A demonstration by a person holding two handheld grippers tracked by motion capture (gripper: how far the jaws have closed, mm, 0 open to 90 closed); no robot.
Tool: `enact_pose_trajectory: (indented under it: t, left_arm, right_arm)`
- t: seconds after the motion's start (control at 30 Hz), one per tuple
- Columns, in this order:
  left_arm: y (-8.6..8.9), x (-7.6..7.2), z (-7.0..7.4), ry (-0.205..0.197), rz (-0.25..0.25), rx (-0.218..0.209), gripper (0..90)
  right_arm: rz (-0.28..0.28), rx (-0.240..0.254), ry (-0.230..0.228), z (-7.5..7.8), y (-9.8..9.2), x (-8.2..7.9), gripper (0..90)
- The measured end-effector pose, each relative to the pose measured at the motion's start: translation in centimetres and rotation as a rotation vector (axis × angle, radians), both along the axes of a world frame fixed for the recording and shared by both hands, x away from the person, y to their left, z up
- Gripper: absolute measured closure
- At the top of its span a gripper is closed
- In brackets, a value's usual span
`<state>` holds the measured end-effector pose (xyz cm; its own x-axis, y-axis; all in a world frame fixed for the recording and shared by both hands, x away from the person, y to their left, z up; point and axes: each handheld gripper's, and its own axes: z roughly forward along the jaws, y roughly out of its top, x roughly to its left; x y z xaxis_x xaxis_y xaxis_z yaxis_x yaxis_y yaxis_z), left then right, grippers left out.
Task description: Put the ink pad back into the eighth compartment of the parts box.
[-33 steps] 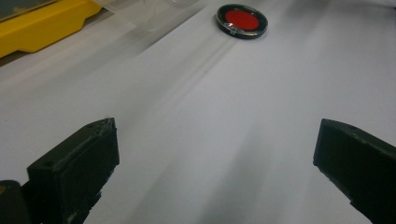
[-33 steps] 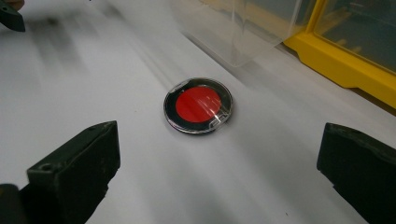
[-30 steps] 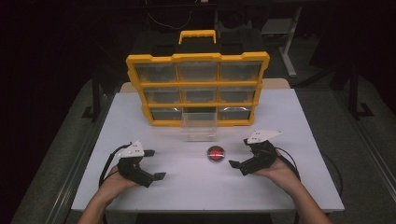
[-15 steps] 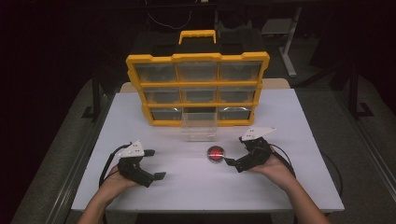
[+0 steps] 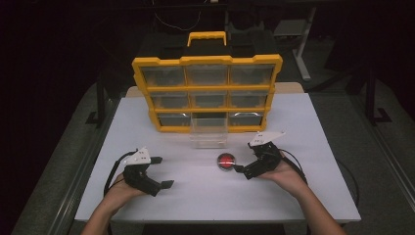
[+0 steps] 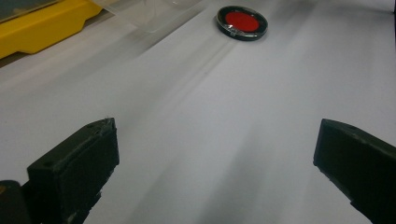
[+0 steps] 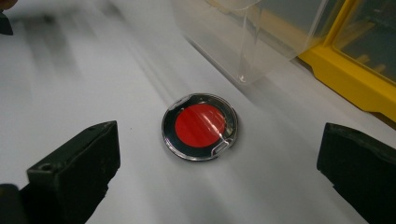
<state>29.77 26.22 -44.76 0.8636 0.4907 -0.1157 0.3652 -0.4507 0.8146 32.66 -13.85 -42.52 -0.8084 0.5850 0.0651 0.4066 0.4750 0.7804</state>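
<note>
A small round disc (image 5: 226,161), red with a black rim under a clear cover, lies flat on the white table (image 5: 303,127). My right gripper (image 5: 245,158) is just right of it, open, its jaws pointing at the disc without touching it. In the right gripper view the disc (image 7: 200,126) lies a little ahead of the right gripper (image 7: 217,177), centred on the gap between its wide-apart jaws. My left gripper (image 5: 162,172) rests open at the front left, well away from the disc. In the left gripper view the left gripper (image 6: 215,172) holds nothing, and the disc (image 6: 242,22) lies far ahead.
A yellow drawer organizer (image 5: 208,93) with a handle stands upright at the back of the table. Its bottom middle clear drawer (image 5: 209,131) is pulled out, just behind the disc. The same drawer (image 7: 243,37) shows in the right gripper view, close behind the disc.
My right gripper has moved left, closer to the red disc. The left gripper, the disc and the drawer have stayed where they were.
</note>
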Motion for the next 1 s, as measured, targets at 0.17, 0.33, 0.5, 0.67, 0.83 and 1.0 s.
enact_pose_trajectory:
  t: [0.17,0.33,0.5,0.67,0.83,1.0]
  left_arm:
    - [0.0,0.0,0.0,0.000,0.003,-0.003,0.0]
    - [-0.1,0.0,0.0,0.001,0.000,0.001,0.0]
    - [-0.1,0.0,0.0,0.002,0.000,-0.003,0.0]
    - [0.0,0.0,0.0,0.002,0.001,-0.008,0.0]
    - [0.0,0.0,0.0,0.002,0.001,-0.010,0.0]
    - [0.0,0.0,0.0,0.003,0.002,-0.014,0.0]
  right_arm:
    - [0.002,0.003,-0.004,0.3,0.2,0.3,0.0]
    - [0.004,-0.004,0.003,0.2,0.4,0.5,0.0]
    - [0.010,-0.007,0.001,0.4,0.7,0.8,0.0]
    - [0.018,-0.013,0.001,0.6,1.1,1.1,0.0]
    - [0.022,-0.014,0.001,0.7,1.4,1.3,0.0]
    - [0.028,-0.019,0.002,0.7,1.8,1.6,0.0]
